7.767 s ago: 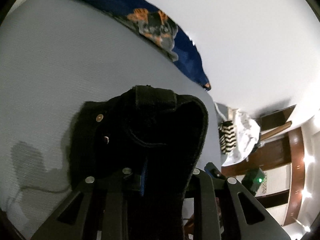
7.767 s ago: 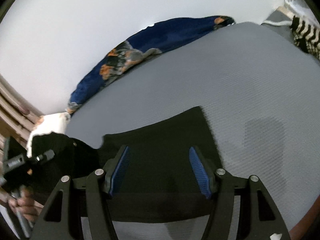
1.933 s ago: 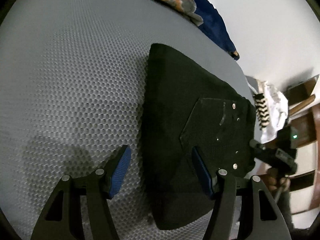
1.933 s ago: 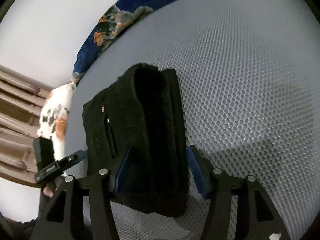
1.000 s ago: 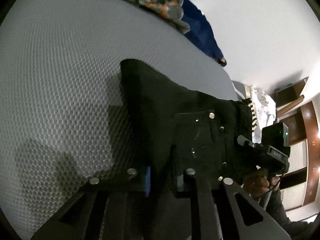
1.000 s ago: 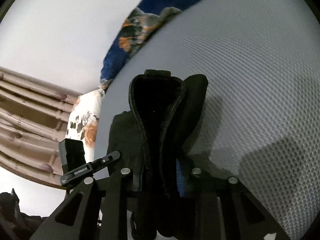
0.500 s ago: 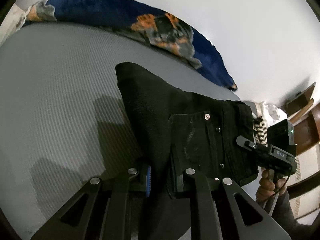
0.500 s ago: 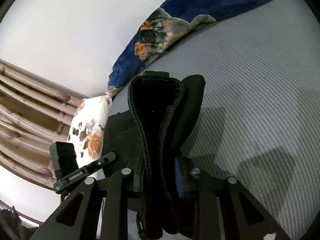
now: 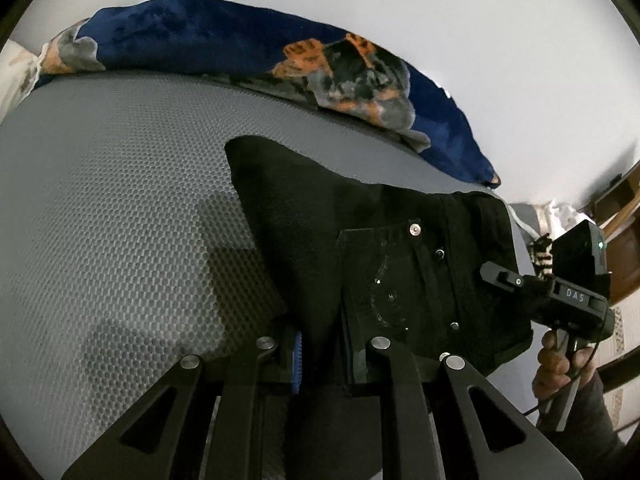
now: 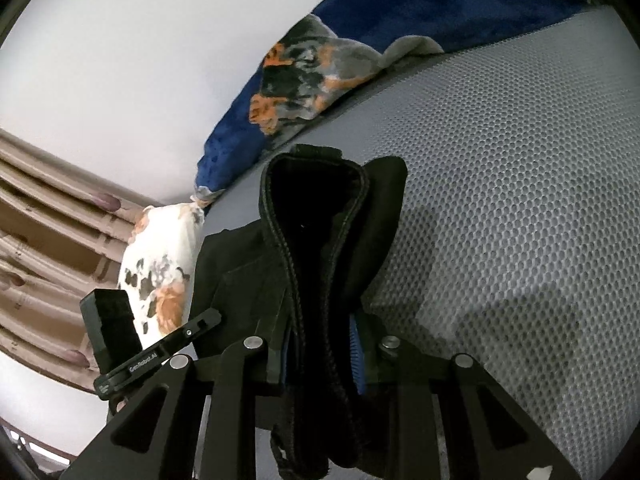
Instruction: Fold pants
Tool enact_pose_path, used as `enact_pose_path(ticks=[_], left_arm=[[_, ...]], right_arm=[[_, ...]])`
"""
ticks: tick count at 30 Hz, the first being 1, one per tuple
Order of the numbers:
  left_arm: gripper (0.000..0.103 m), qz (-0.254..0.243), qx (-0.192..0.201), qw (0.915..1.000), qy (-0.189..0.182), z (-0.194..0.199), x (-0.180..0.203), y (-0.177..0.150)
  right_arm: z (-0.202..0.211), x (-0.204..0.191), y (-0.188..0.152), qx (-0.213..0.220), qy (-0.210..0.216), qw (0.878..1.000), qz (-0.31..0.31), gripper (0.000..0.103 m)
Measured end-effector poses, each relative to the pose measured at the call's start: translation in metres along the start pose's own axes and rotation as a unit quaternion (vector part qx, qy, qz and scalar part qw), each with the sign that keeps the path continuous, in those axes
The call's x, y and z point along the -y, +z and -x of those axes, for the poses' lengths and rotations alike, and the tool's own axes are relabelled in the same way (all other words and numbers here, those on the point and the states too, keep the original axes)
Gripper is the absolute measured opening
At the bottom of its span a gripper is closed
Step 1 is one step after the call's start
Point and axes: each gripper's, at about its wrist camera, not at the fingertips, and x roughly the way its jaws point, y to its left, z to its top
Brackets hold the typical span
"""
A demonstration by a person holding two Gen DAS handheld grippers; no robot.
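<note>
The folded black pants [image 9: 320,216] are held up over the grey honeycomb mattress [image 9: 112,200]. My left gripper [image 9: 322,354] is shut on their near edge, beside the riveted back pocket [image 9: 396,280]. In the right wrist view my right gripper [image 10: 320,354] is shut on the thick bunched waistband of the pants [image 10: 312,216], which stands up between the blue pads. The right gripper's body and a hand on its handle [image 9: 560,300] show at the right of the left wrist view. The left gripper's body [image 10: 132,344] shows at the lower left of the right wrist view.
A blue blanket with orange and grey print [image 9: 248,48] lies along the white wall at the mattress's far edge. A white floral pillow [image 10: 156,264] sits by beige curtains [image 10: 44,236]. Wooden furniture [image 9: 624,240] and a striped cloth [image 9: 540,252] stand past the right end.
Both grippers stay shut on the pants and have lifted them and carried them across the mattress. More of the blue blanket and the wall now shows behind them in both views.
</note>
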Motion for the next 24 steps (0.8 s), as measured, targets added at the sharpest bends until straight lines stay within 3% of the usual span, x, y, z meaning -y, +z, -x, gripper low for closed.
enact_pose_path(ticks=[6,11,24], left_arm=[[0.016,-0.01,0.0,0.9998,0.018,-0.012,-0.005,-0.001],[0.027,-0.012,-0.012,0.9987,0.048,-0.026,-0.012,-0.009],[0.049,-0.046,0.006,0.9902,0.132,-0.019,0.007,-0.052]], right_arm=[[-0.01,0.009,-0.001,0.003,-0.046,0.999,0.002,0.024],[-0.02,0.012,-0.008,0.0,-0.12,0.992,0.023,0.042],[-0.002,-0.002,-0.042,0.027,-0.192,0.979,0.06,0.063]])
